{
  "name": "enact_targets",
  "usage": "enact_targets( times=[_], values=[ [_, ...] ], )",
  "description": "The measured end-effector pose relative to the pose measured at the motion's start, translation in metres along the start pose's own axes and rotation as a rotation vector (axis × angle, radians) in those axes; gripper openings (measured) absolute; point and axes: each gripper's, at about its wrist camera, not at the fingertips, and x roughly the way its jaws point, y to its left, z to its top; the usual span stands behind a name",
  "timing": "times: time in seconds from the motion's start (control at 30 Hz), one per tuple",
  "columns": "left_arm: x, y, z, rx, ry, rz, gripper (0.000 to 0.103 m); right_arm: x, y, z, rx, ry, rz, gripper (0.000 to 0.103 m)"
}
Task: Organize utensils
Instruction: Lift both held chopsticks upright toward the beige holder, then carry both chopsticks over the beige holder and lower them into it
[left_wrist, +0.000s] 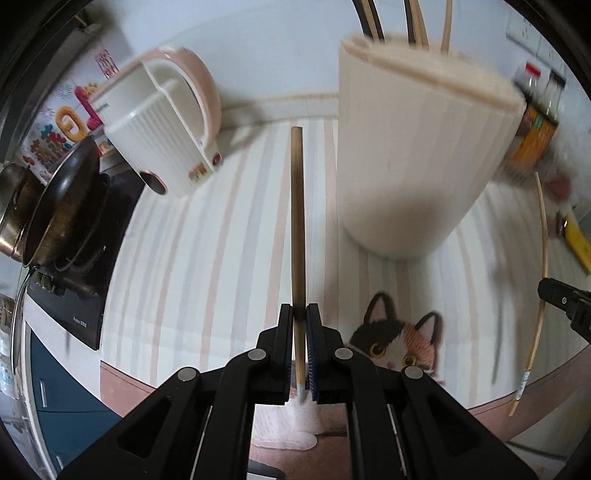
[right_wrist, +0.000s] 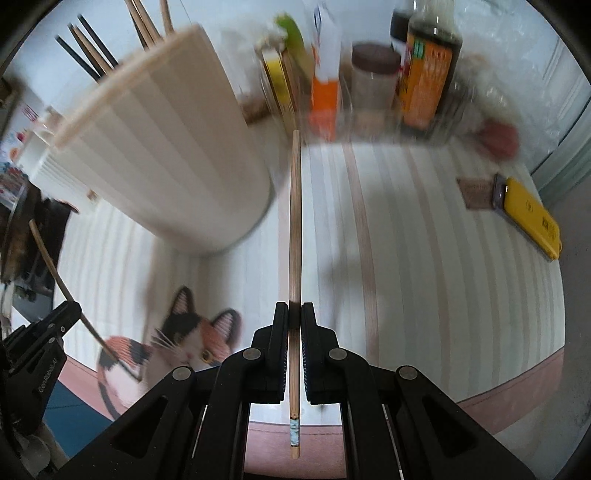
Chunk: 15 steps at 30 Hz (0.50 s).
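Right gripper (right_wrist: 294, 312): clamped on a wooden chopstick (right_wrist: 294, 221) pointing away.
Holder (right_wrist: 162, 147): cream, ribbed, chopsticks inside, left of it.
Surface (right_wrist: 424, 240): striped cloth.
Left gripper (right_wrist: 70, 314): lower left, gripping another chopstick (right_wrist: 51, 254).

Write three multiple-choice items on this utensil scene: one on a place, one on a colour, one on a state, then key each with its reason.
1. Where do the chopsticks already put away stand?
A. In the ribbed cream holder
B. In the pan
C. On the yellow box

2. What colour is the flat box lying near the mat's edge?
A. Blue
B. Yellow
C. Green

3. How are the left gripper and right gripper?
A. Both wide open, empty
B. One holds a spoon
C. Each shut on a chopstick

Key: 1 A, sticks poke out of the holder's top. 2 B, its casing is plainly yellow. 3 C, the left chopstick and right chopstick sit pinched between closed jaws.
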Motion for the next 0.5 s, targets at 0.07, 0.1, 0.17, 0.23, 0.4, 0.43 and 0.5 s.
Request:
enact_targets(
  times=[0.07,0.1,0.17,0.23,0.4,0.43,0.5],
  values=[
    [-0.01,0.004,0.004,-0.017,-0.025,-0.011,0.004,-0.026,-0.029,0.008,-0.006,-0.024,0.013,0.007],
    [-0.014,0.005,0.006,-0.024,-0.036,-0.016,0.004,-0.032,-0.027,0.009,-0.006,-0.038,0.021,0.007],
    [-0.026,0.009,0.011,-0.046,-0.066,-0.029,0.004,-0.049,-0.023,0.014,-0.01,-0.069,0.038,0.007],
    [-0.038,0.014,0.015,-0.062,-0.092,-0.041,0.004,-0.063,-0.021,0.02,-0.01,-0.094,0.055,0.007],
    [-0.075,0.029,0.029,-0.125,-0.177,-0.075,0.004,-0.097,-0.012,0.033,-0.012,-0.168,0.104,0.007],
    [-0.083,0.033,0.033,-0.136,-0.197,-0.081,0.004,-0.103,-0.01,0.035,-0.013,-0.182,0.112,0.007],
    [-0.097,0.04,0.041,-0.154,-0.233,-0.092,0.004,-0.117,-0.007,0.042,-0.017,-0.211,0.13,0.007]
  ],
)
